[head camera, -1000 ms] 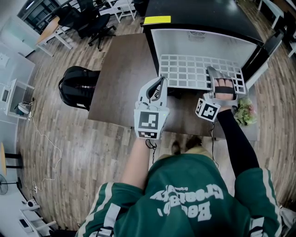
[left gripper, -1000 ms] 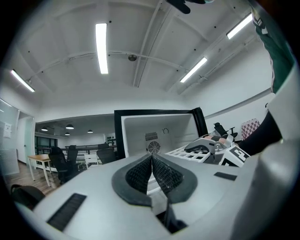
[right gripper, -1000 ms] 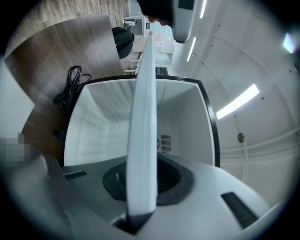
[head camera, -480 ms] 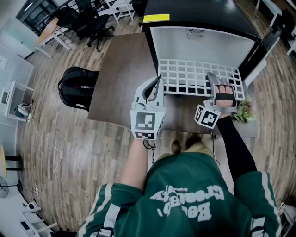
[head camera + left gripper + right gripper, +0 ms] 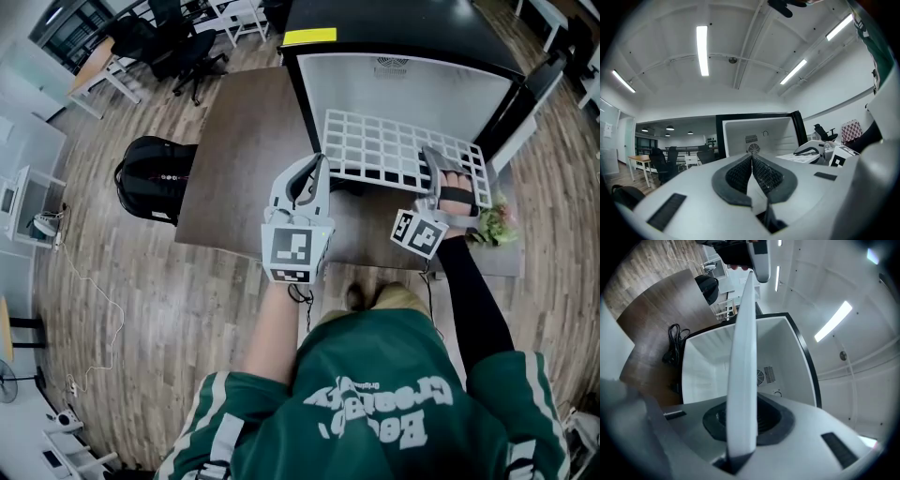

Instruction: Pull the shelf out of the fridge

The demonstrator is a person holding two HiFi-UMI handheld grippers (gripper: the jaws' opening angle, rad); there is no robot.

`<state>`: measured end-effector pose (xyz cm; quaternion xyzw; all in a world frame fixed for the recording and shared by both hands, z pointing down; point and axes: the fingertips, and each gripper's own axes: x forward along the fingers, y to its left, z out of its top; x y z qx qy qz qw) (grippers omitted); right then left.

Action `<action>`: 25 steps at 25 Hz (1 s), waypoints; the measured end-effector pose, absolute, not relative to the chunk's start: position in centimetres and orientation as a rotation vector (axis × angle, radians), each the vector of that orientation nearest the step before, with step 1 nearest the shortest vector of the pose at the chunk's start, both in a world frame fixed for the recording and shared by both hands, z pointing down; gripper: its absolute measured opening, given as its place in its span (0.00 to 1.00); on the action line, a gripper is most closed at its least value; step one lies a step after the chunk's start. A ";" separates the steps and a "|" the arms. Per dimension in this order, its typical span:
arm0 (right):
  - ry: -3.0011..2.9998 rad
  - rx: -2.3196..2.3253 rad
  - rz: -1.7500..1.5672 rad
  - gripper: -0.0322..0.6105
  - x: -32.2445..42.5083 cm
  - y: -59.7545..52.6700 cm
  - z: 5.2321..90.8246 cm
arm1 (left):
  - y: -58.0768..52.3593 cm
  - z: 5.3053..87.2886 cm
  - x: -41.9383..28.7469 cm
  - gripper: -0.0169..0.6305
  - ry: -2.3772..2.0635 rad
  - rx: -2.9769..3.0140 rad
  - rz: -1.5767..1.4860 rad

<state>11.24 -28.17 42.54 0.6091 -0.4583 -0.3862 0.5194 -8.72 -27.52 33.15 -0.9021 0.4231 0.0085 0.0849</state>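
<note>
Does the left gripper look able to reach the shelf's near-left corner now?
Probably yes: the left gripper sits right beside the shelf's corner, nothing between them, though its shut jaws would need opening first.

White grid-pattern shelf point(image 5: 403, 150): square openings, plain white edge. Black box fridge point(image 5: 412, 28): white inside, yellow rectangular label point(image 5: 309, 38) on top. Dark brown wood-grain table point(image 5: 244, 150). Grey-brown plank floor point(image 5: 112, 309). Pale grey left gripper point(image 5: 322, 161) and pale grey right gripper point(image 5: 429, 155): black-and-white square markers, dark grey textured fingers point(image 5: 737, 174). Green jacket point(image 5: 356, 347): white stripes, white letters. Black round backpack point(image 5: 155, 178).
</note>
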 end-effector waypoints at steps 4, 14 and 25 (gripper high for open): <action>-1.152 1.499 -0.843 0.13 11.7 -28.0 43.4 | -27.3 32.7 -8.4 0.05 1.263 -2.684 0.036; -1.342 1.613 -0.656 0.13 12.8 -26.5 44.4 | -25.8 32.0 -7.5 0.05 1.286 -2.663 0.028; -1.747 1.838 -0.335 0.13 14.0 -21.9 43.0 | -21.7 31.7 -3.8 0.05 1.308 -2.656 0.011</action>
